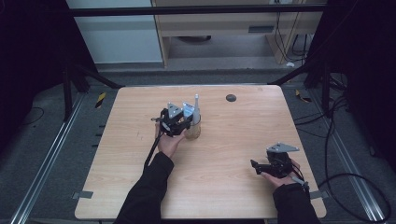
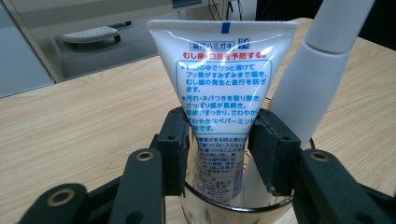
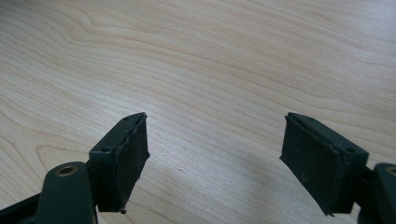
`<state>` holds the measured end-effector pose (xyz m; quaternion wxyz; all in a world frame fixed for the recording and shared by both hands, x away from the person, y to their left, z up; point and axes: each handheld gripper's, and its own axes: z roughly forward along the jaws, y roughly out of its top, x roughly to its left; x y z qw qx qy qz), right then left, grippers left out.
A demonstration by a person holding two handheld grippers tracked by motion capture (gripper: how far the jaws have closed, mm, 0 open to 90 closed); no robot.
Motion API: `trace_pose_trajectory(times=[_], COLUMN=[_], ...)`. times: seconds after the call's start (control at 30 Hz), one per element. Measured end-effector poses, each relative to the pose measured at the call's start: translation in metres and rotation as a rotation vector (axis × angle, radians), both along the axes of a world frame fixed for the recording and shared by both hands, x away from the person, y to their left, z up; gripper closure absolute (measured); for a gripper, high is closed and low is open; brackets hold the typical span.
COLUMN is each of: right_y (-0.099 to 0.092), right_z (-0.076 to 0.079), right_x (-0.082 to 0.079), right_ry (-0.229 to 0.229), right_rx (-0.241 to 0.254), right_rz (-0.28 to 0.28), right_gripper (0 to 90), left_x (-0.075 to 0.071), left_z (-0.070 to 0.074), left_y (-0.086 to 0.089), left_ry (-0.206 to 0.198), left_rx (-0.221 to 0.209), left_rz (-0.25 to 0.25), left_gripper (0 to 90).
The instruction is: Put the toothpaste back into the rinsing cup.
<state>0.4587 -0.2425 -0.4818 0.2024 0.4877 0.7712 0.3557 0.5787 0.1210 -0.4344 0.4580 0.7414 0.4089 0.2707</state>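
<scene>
White printed toothpaste tube standing in shiny metal cup | left claw jaws flanking it, apart | right claw wide over bench

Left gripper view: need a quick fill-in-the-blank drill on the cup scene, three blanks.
1. The white printed toothpaste tube stands in a shiny metal ____.
2. Beside the tube leans a white ____ handle.
3. The right tool hangs over bare wood with its jaws ____.

Missing words: cup; toothbrush; open
</scene>
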Motion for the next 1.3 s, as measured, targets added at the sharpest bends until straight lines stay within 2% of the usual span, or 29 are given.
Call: trace_pose_trajectory(times=[0.07, 0.13, 0.23, 0.4, 0.47, 0.53, 0.6, 0.77, 0.93, 1.2, 1.3], right_y=[0.0, 0.0, 0.0, 0.0, 0.0, 0.0, -0.001, -0.003, -0.004, -0.007, -0.007], right_z=[0.0, 0.0, 0.0, 0.0, 0.0, 0.001, 0.001, 0.0, 0.0, -0.001, -0.001], right_x=[0.0, 0.0, 0.0, 0.0, -0.001, -0.001, -0.001, -0.002, -0.003, -0.003, -0.003], right_ry=[0.0, -0.002, -0.001, -0.003, -0.003, -0.001, -0.004, -0.006, -0.003, 0.0, 0.002], right_rx=[-0.002, -0.002, -0.001, -0.002, 0.0, 0.0, -0.001, -0.003, -0.004, -0.004, -0.003], right_rz=[0.0, 0.001, 0.0, -0.002, -0.003, -0.004, -0.003, -0.009, -0.017, -0.025, -0.03], right_gripper=[22.8, 22.8, 22.8, 22.8, 22.8, 22.8, 22.8, 22.7, 22.6, 22.2, 22.0], left_x=[-0.003, -0.007, -0.013, -0.023, -0.026, -0.029, -0.035, -0.048, -0.063, -0.084, -0.091], left_z=[0.005, 0.012, 0.02, 0.024, 0.025, 0.025, 0.024, 0.018, 0.008, -0.012, -0.021], left_y=[0.004, 0.008, 0.013, 0.023, 0.027, 0.032, 0.036, 0.053, 0.073, 0.103, 0.113], left_ry=[-0.019, -0.038, -0.049, -0.032, -0.029, -0.014, -0.012, 0.024, 0.044, 0.08, 0.106], left_rx=[-0.024, -0.039, -0.042, -0.035, -0.018, -0.018, 0.005, 0.008, 0.05, 0.108, 0.123], left_rz=[-0.002, -0.015, -0.025, -0.028, -0.024, -0.029, -0.028, -0.038, -0.035, -0.002, 0.011], left_gripper=[48.7, 52.3, 50.3, 47.7, 47.0, 45.6, 44.1, 40.8, 37.7, 31.5, 30.3])
